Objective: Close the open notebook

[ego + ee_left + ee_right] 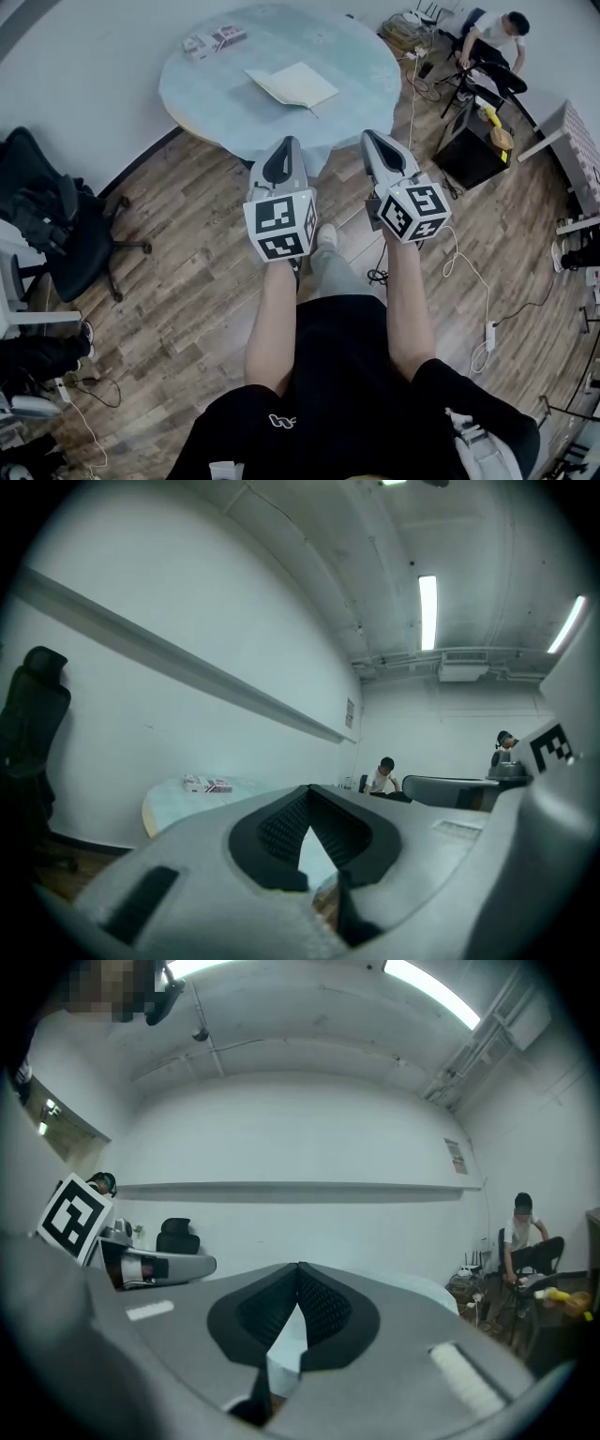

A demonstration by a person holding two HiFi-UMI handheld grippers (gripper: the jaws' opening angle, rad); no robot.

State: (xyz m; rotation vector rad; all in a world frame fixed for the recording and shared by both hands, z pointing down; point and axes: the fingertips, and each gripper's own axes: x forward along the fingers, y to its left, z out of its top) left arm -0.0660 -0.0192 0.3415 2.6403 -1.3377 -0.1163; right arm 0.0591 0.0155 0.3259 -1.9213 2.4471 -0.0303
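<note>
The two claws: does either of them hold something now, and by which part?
Nothing is held. The left claw and the right claw are both shut with nothing between the jaws. The notebook lies on the table, apart from both.

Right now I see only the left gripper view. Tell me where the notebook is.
Observer: The open notebook lies flat near the middle of the round table, seen from the head view.
Operator: Report the right gripper.
Observer: The right gripper is shut, nothing between its jaws.
Operator: Say how close we are.
Observer: In the head view the left gripper and the right one reach only the table's near edge; the notebook lies beyond, untouched.
</note>
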